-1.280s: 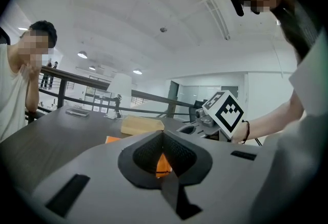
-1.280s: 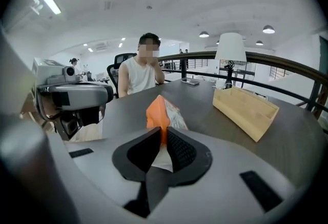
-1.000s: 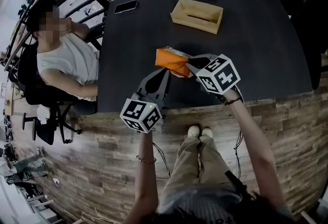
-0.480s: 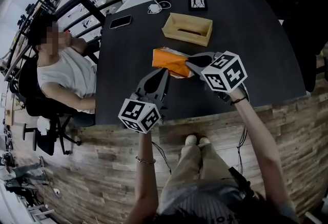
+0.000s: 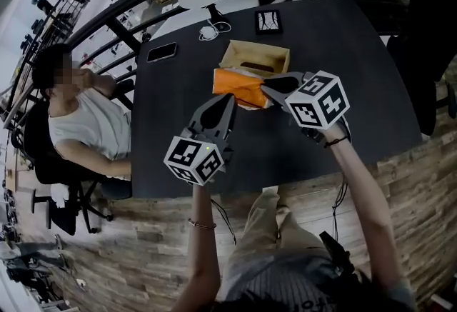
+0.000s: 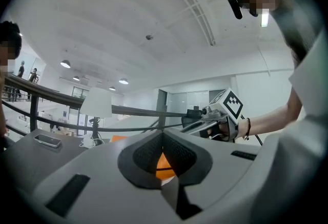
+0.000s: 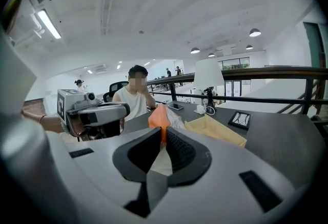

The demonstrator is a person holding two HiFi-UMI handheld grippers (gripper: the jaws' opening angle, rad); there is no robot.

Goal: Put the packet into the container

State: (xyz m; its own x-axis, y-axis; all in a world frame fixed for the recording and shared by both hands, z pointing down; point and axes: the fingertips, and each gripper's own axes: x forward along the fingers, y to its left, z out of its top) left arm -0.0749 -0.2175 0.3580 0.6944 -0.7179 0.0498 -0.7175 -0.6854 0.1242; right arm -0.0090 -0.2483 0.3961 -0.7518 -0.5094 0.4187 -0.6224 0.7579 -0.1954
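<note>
Your left hand-held gripper [image 5: 227,98] and right hand-held gripper [image 5: 265,89] stay clenched on the orange packet [image 5: 241,86], held above the counter [image 5: 357,75]. A second ago it was well short of the box [image 5: 255,56]; now it reaches the box's near wall.

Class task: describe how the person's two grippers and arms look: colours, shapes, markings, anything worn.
Both the left gripper and right gripper are grey and tapering, with dark ribbed linings. Each carries a white cube with black square markers. The forearms are bare; a thin bangle circles the left wrist, a dark band the right.
</note>
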